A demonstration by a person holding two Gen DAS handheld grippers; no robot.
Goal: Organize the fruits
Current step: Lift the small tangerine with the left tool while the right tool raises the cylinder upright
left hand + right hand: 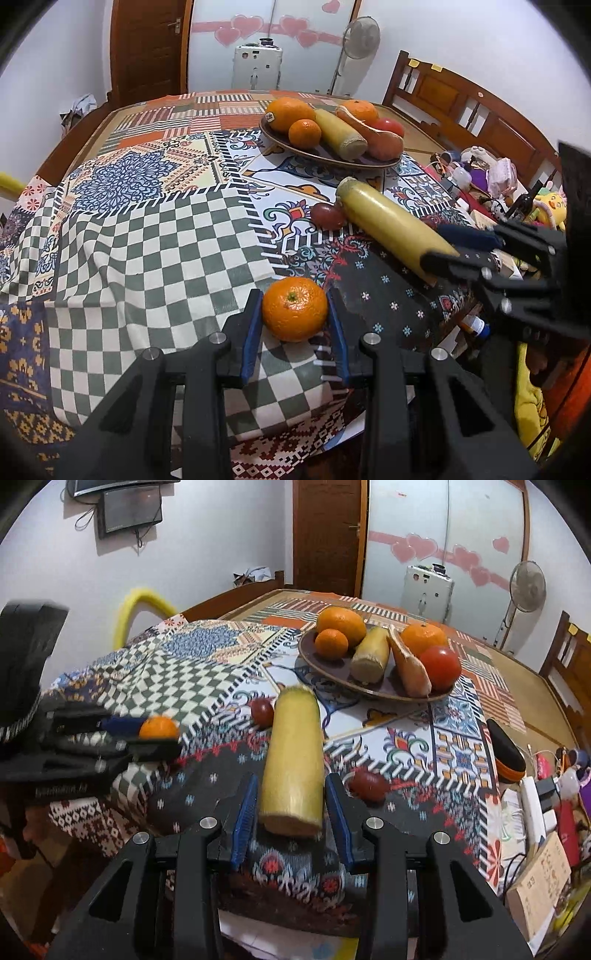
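We hold our black left gripper with blue-padded fingers (294, 308) low and level, jaws spread wide. Our matching black right gripper (290, 801) sits just beside it, level, jaws likewise parted, pointing forward.

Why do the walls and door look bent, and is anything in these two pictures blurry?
Both wrist views are fisheye, so straight edges bow toward the dark rounded corners. Left wrist view: the mandarin between the left gripper fingers is sharp; the right gripper at the edge looks smeared. Right wrist view: the yellow cylinder between the right gripper fingers is slightly soft, its far end most.
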